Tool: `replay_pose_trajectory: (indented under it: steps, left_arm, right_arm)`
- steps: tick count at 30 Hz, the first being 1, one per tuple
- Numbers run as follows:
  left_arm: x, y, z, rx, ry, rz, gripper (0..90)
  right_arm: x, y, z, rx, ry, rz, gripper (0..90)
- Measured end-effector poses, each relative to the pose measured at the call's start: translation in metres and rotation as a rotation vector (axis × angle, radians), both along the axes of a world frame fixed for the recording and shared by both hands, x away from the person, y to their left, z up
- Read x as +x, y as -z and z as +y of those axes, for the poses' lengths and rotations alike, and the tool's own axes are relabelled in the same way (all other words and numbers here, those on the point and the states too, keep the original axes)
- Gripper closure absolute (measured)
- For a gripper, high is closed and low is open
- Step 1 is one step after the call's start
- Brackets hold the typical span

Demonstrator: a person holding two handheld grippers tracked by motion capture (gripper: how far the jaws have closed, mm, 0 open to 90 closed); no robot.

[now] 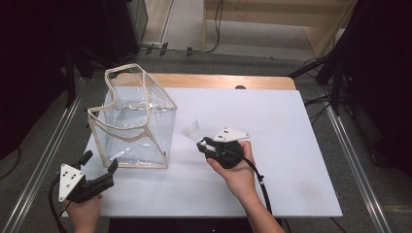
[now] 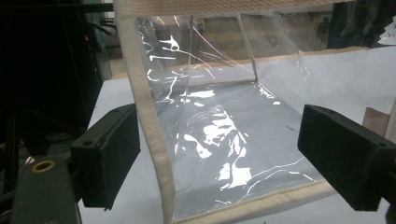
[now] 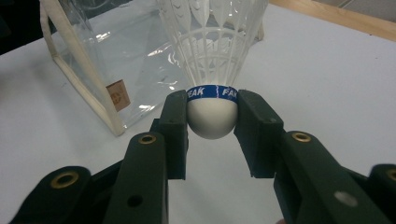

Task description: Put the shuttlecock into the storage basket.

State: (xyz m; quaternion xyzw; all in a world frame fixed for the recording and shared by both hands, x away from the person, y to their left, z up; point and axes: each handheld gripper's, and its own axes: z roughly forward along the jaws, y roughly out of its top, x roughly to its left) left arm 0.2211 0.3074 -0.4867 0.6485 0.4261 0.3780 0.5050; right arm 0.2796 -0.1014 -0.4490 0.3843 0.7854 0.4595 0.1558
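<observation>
Nearest the person, at the lower left edge of the white table (image 1: 291, 160), the left gripper (image 1: 99, 164) sits in the left hand (image 1: 85, 211) with its two black jaws spread wide and nothing between the pads. In the left gripper view those jaws stand either side of the near corner of the one clear plastic bag (image 2: 219, 140), apart from it, with the cream-edged seam running up between them.

A little farther in, right of the bag, the right hand (image 1: 238, 170) holds the right gripper (image 1: 200, 144). In the right gripper view its two jaws are clamped on the rounded white cork base of the one shuttlecock (image 3: 212, 114), one pad pressing each side just under the blue band. The white skirt fans up and away from the jaws. In the high view the shuttlecock (image 1: 192, 131) is lifted just above the table, pointing toward the bag and near its right side, not touching it.

The bag (image 1: 133, 121) stands upright on the table's left half, its top open and its cream trim sagging. Beyond it a strip of bare wood (image 1: 218, 81) shows at the table's far edge.
</observation>
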Motion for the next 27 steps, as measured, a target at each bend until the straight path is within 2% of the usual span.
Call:
replay_pose_trajectory:
  steps: [27]
  left_arm:
    - [0.000, 0.000, 0.000, 0.000, 0.002, 0.000, 13.7]
  right_arm:
    - [0.002, -0.018, 0.007, 0.037, -0.029, -0.060, 63.0]
